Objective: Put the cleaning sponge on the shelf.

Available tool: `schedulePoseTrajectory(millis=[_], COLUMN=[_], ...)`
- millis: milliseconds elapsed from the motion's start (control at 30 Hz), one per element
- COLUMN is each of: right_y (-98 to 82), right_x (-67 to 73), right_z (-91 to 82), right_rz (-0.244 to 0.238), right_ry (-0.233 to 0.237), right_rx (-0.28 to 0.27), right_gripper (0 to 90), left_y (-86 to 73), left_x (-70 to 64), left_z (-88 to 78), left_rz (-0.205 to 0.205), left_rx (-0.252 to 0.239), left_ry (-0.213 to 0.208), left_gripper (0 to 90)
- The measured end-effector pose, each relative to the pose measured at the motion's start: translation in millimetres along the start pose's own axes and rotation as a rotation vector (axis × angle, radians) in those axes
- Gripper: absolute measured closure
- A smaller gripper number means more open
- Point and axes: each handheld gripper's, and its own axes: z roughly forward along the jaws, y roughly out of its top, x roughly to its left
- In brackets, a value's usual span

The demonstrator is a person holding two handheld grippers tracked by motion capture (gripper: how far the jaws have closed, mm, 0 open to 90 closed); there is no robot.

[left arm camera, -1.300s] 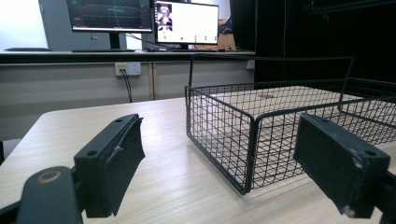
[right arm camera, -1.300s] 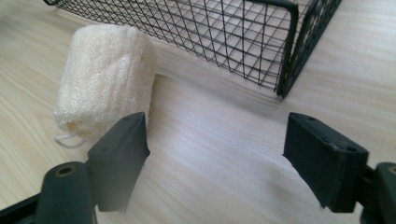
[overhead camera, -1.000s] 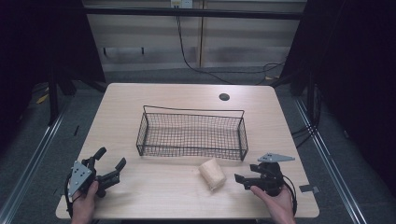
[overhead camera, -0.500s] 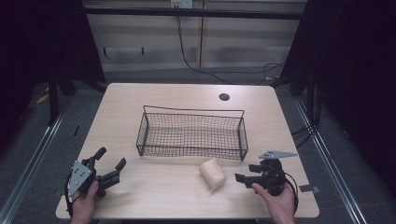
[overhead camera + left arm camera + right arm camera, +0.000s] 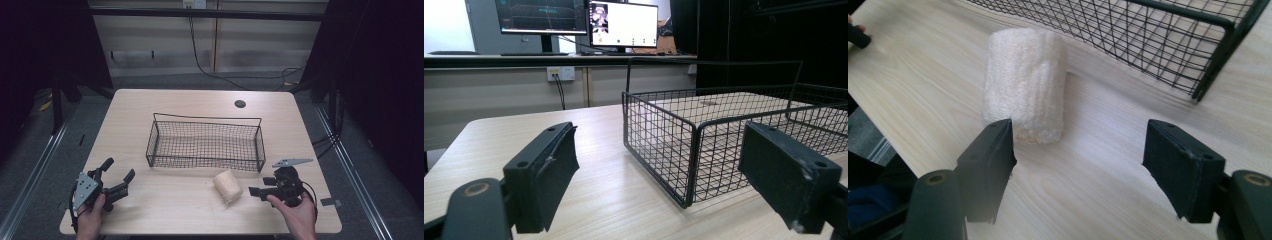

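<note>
High view: the right gripper [image 5: 256,191], lower right of the frame, points at a cream knitted roll [image 5: 227,186] lying on the table [image 5: 165,105] just below the wire basket [image 5: 205,145]. Its own view shows what the high view cannot: its jaws have just been closing, yet stand apart, nothing between them, the roll ahead. Left gripper [image 5: 119,176], lower left, gapes empty; its view adds two monitors [image 5: 576,20] at upper left.

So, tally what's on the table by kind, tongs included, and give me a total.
Wire basket: 1
Cream loofah-like roll: 1
Hand-held tongs: 2, the left tongs and the right tongs, both open with nothing between the jaws
Total: 4
</note>
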Motion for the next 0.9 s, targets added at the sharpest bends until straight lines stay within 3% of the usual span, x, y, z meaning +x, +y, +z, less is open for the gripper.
schedulePoseTrajectory(millis=[267, 433, 600, 900], right_y=[9.9, 18.3, 29.3, 45.3], right_x=[10.7, 15.5, 21.7, 31.9], right_z=[4.1, 3.5, 5.8, 9.6], right_rz=[-0.027, -0.03, -0.045, -0.052], right_ry=[0.018, 0.047, 0.046, 0.057], right_rx=[0.069, 0.082, 0.123, 0.149], right_gripper=[25.6, 25.7, 28.1, 29.9], left_y=[0.0, 0.0, 0.0, 0.0], left_x=[0.1, 0.4, 0.1, 0.1], left_z=[0.0, 0.0, 0.0, -0.1], left_rz=[0.0, 0.003, 0.0, 0.0], left_rx=[0.0, 0.001, 0.0, 0.0], left_ry=[-0.002, -0.004, -0.001, -0.002], left_gripper=[15.5, 15.5, 15.5, 15.5])
